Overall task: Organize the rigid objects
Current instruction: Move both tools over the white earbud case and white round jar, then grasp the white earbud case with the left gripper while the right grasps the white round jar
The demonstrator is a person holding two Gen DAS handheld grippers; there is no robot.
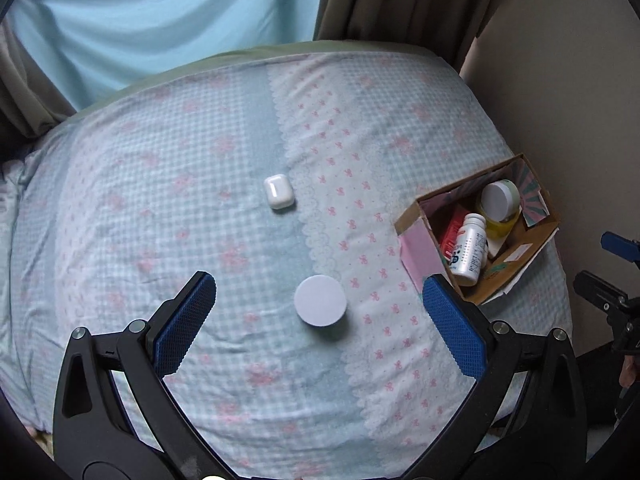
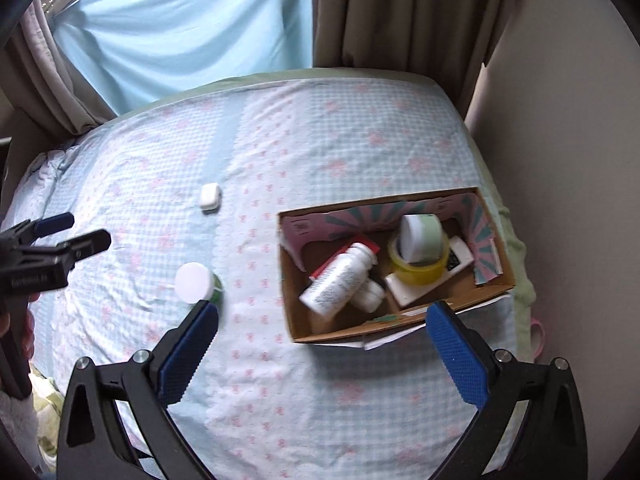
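Jar: while it stands on the bedspread between our spread left gripper (image 1: pixel 319 312) fingers, we judge the white-lidded round jar (image 1: pixel 320 306) next to collect.
Next: lower, close, carry to the cardboard box (image 2: pixel 294 312).
Right gripper (image 2: pixel 322 338): open, empty.
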